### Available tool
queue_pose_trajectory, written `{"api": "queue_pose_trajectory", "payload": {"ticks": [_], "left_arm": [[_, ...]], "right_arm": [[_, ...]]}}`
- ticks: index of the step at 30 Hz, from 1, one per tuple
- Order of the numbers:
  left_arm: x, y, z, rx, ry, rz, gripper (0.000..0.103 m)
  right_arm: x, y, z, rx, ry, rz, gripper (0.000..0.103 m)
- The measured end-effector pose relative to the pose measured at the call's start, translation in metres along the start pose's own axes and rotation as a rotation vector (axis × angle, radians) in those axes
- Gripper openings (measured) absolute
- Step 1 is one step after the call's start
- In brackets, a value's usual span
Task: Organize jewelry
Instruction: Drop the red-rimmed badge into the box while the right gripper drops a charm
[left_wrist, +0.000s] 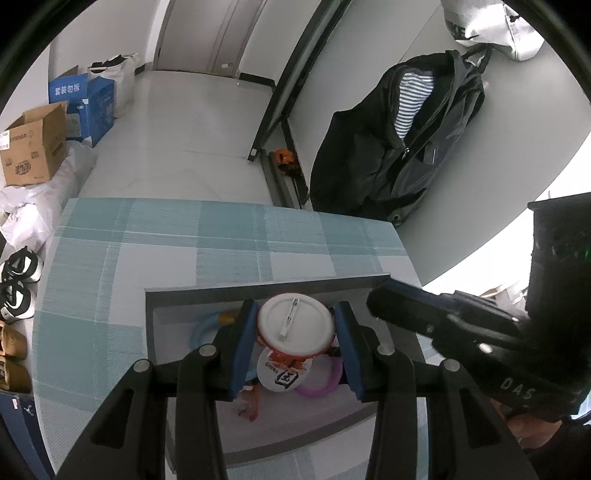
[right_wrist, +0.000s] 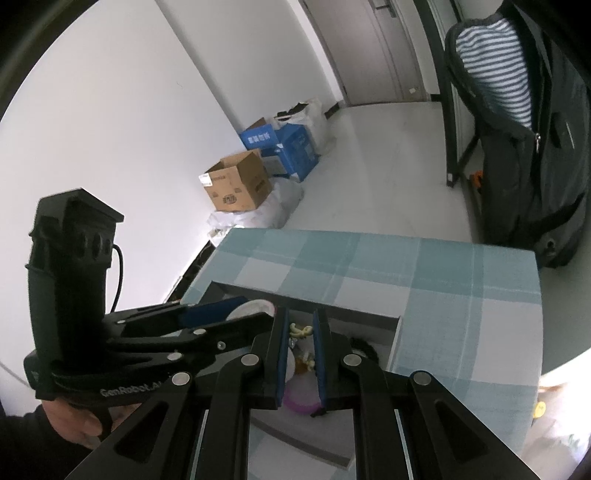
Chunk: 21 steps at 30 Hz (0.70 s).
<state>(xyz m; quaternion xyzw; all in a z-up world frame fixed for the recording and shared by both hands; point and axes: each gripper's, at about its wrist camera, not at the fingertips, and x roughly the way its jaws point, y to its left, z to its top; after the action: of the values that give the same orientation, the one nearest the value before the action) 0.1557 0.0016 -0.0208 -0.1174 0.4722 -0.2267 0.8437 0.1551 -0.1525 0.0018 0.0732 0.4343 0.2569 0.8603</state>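
Note:
My left gripper (left_wrist: 295, 325) is shut on a round white pin badge (left_wrist: 295, 324), back side up with its metal pin showing, held above the grey jewelry box (left_wrist: 258, 288). Under it in the box lie another badge marked CHINA (left_wrist: 282, 374), a pink ring bracelet (left_wrist: 325, 386), a light blue bracelet (left_wrist: 201, 328) and small orange pieces (left_wrist: 251, 408). My right gripper (right_wrist: 300, 326) hovers over the same box (right_wrist: 306, 299), its jaws a narrow gap apart and holding nothing. Between its pads I see yellow trinkets (right_wrist: 300, 329) and the pink bracelet (right_wrist: 301, 404) below.
The box sits on a teal plaid tablecloth (left_wrist: 147, 236). Cardboard and blue boxes (left_wrist: 33, 147) stand on the floor at the left, shoes (left_wrist: 14, 280) by the table edge. A black jacket (left_wrist: 399, 147) hangs beyond the table. The other gripper shows in each view (left_wrist: 461, 332) (right_wrist: 110, 332).

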Motion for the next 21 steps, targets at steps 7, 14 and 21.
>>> {"api": "queue_pose_trajectory", "payload": {"ticks": [7, 14, 21], "left_arm": [[-0.001, 0.001, -0.002, -0.006, 0.009, -0.01, 0.041], [-0.011, 0.006, -0.004, -0.029, -0.033, 0.005, 0.068], [-0.018, 0.005, -0.006, -0.016, -0.061, 0.062, 0.068]], "right_arm": [[0.002, 0.002, -0.002, 0.003, -0.002, -0.005, 0.015], [-0.005, -0.011, -0.004, 0.056, -0.01, -0.009, 0.022], [-0.017, -0.016, -0.007, 0.082, -0.045, -0.018, 0.043]]}}
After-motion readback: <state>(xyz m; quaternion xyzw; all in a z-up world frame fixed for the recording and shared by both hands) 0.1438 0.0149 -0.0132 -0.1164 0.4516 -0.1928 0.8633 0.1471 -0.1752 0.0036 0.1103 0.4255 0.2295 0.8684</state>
